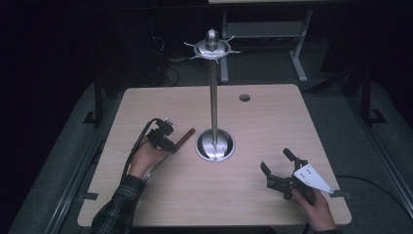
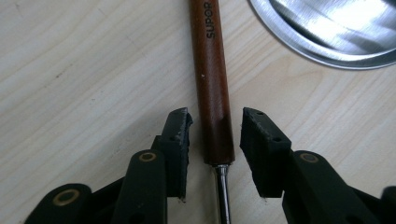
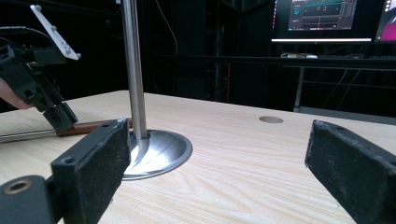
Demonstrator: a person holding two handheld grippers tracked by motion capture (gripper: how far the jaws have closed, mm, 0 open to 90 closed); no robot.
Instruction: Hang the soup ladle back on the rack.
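At near right, right gripper (image 1: 277,169) rests on the table (image 1: 272,122), jaws wide apart with nothing between them. Farther in at left, left gripper (image 2: 215,140) straddles the wooden handle (image 2: 212,79) of a utensil lying flat just beside the rack base (image 1: 215,145); jaws partly open, small gaps either side, pads not yet pressing. Judgement: approach done; grasp, lift and presumably hanging on the far-top hooks (image 1: 212,48) remain.

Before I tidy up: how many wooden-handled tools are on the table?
1. The wooden-handled tool lies left of the metal stand's base, between the left gripper's open jaws. None other shows.
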